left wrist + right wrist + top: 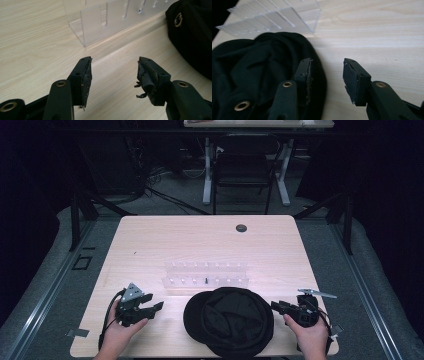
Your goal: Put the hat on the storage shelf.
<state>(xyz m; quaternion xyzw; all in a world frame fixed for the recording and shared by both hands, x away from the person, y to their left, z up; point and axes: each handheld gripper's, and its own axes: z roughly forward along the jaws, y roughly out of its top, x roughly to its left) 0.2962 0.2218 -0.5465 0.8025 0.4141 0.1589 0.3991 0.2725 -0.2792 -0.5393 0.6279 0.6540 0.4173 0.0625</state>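
Spanning most of the high view, wooden table (150,245), light grain, small dark grommet (241,228) near far edge. Lying at near-centre edge, black cap (229,320), crumpled, brim toward left; brass eyelet (178,20) seen on it in left gripper view. Standing just behind cap, clear acrylic rack (206,275), slotted rows, one small dark piece in a front slot; near corner of rack (100,22) ahead of left jaws. Held in left hand (117,332), left gripper (152,306), left of cap, apart from it, jaws spread wide, nothing between, pads (87,77) frayed. Held in right hand (312,335), right gripper (276,306), just beside cap's right edge, jaws parted, empty; one jaw over cap fabric (262,70) in right gripper view, contact unclear.
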